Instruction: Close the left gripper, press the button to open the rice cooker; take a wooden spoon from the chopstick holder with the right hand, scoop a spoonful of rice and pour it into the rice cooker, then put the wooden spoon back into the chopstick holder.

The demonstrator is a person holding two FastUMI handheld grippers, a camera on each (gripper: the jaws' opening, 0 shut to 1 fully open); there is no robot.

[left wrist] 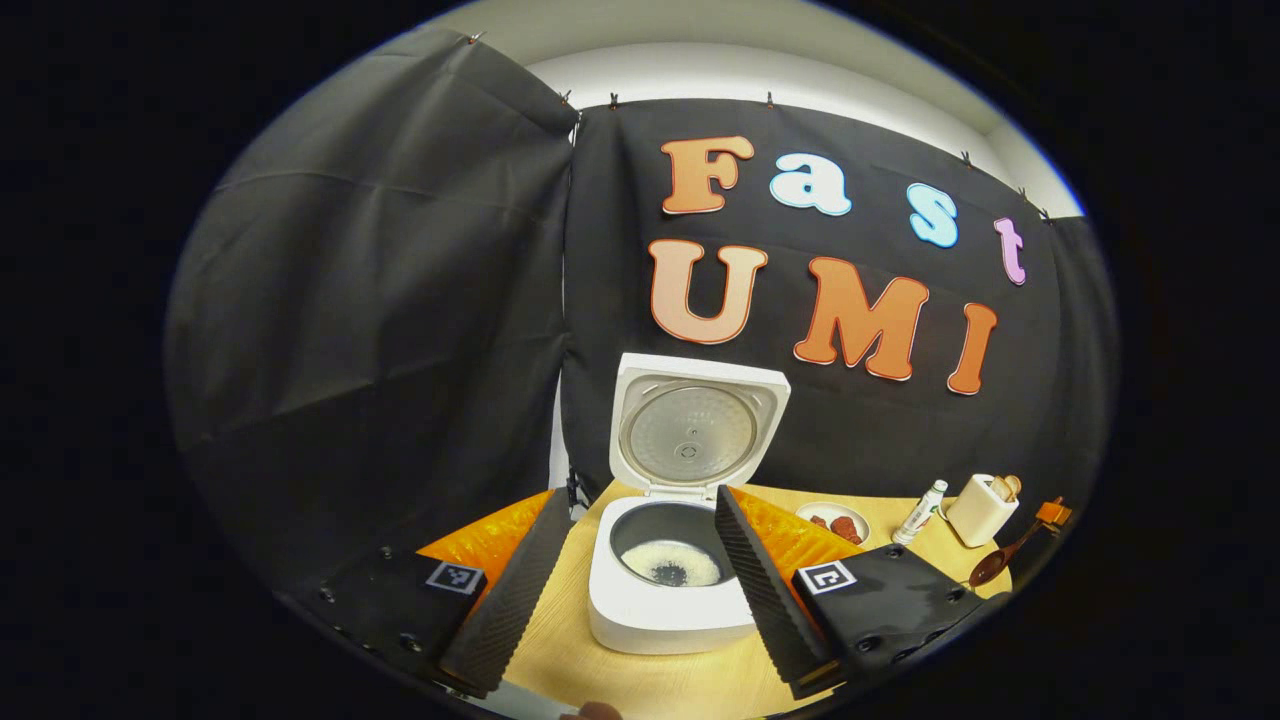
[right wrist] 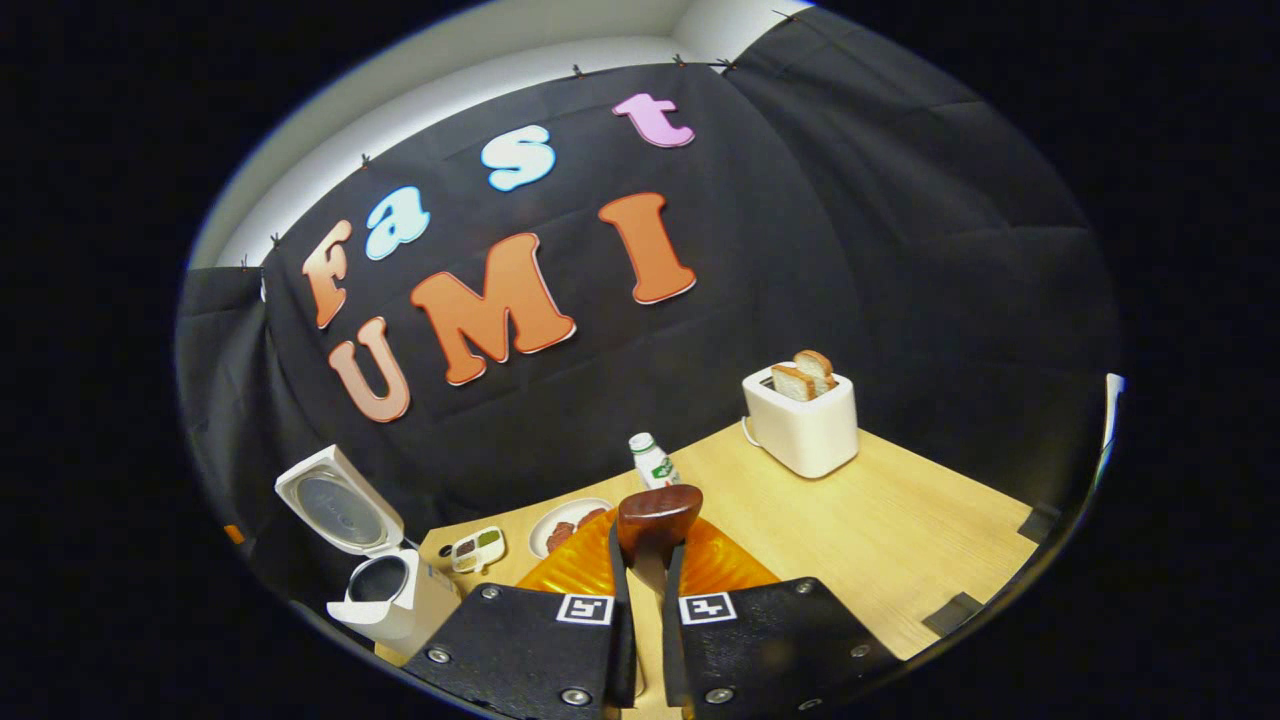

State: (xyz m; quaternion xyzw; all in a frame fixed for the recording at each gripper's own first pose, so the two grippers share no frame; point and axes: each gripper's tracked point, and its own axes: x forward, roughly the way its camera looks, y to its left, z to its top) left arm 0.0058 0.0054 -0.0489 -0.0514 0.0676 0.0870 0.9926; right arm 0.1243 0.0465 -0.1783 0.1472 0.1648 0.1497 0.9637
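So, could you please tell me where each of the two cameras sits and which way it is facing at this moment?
Left gripper view: rides on the left hand-held gripper, low over the table, facing the open rice cooker; its own two fingers stand spread apart.
Right gripper view: rides on the right hand-held gripper, facing the toaster; its own fingers are closed on the wooden spoon.
Shared: rice cooker, toaster, bottle, plate, table.
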